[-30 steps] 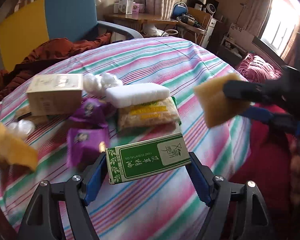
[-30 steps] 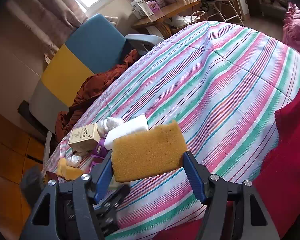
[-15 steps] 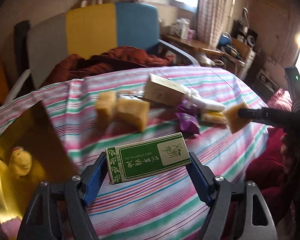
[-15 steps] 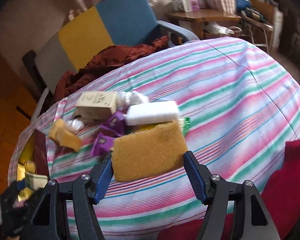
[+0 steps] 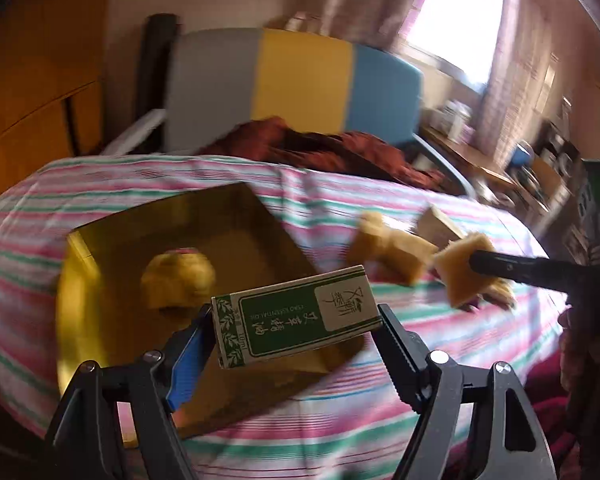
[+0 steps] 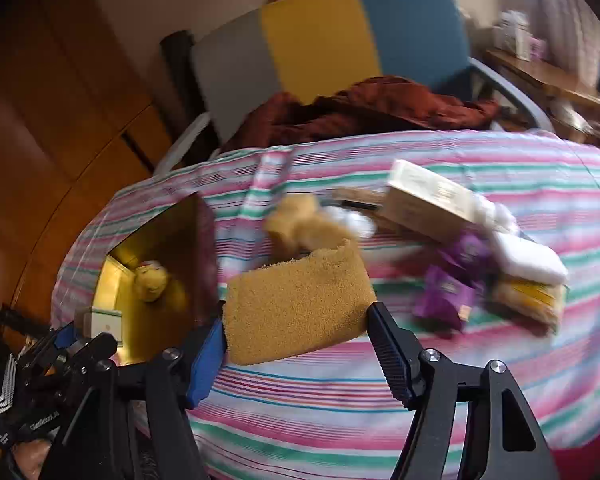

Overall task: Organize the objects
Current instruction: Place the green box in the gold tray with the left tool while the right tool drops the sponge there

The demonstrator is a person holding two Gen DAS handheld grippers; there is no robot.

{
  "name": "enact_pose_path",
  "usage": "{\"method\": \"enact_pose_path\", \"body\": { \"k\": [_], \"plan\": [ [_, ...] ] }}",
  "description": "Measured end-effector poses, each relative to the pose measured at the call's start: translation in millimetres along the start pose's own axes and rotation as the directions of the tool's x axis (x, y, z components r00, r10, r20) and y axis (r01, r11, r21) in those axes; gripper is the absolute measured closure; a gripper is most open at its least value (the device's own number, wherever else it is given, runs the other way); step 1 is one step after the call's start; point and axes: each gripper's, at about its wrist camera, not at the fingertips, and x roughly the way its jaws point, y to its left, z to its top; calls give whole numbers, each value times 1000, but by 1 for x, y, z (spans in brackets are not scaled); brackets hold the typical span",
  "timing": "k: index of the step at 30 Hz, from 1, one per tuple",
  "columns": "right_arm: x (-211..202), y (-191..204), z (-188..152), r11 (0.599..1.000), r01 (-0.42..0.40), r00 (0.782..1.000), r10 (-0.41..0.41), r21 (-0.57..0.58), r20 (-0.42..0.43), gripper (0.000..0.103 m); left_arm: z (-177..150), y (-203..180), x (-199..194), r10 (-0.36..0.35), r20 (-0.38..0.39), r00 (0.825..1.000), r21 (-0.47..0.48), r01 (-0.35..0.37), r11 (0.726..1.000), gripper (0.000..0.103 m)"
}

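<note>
Green box [image 5: 296,316] clamped between left tongs [image 5: 296,322]; sponge [image 6: 298,300] between right tongs [image 6: 296,330]

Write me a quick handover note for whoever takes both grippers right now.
Left gripper: shut on the green box, above the gold box.
Right gripper: shut on a yellow sponge, over the striped cloth.
Done: one yellow lump lies in the gold box.
Left: both held items; then the beige carton, purple packets, white sponge and loose sponges.
</note>
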Motion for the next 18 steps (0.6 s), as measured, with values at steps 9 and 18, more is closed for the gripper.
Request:
{"method": "enact_pose_path", "body": {
  "k": [9, 18],
  "plan": [
    [51, 90, 24, 982, -100, 993, 90, -158, -70, 33, 2, 96, -1, 162, 4, 987, -139, -160, 977, 24],
    [108, 145, 53, 970, -100, 989, 73, -221, -125, 33, 4, 140, 21, 204, -39, 978, -173, -207, 963, 24]
  ]
}}
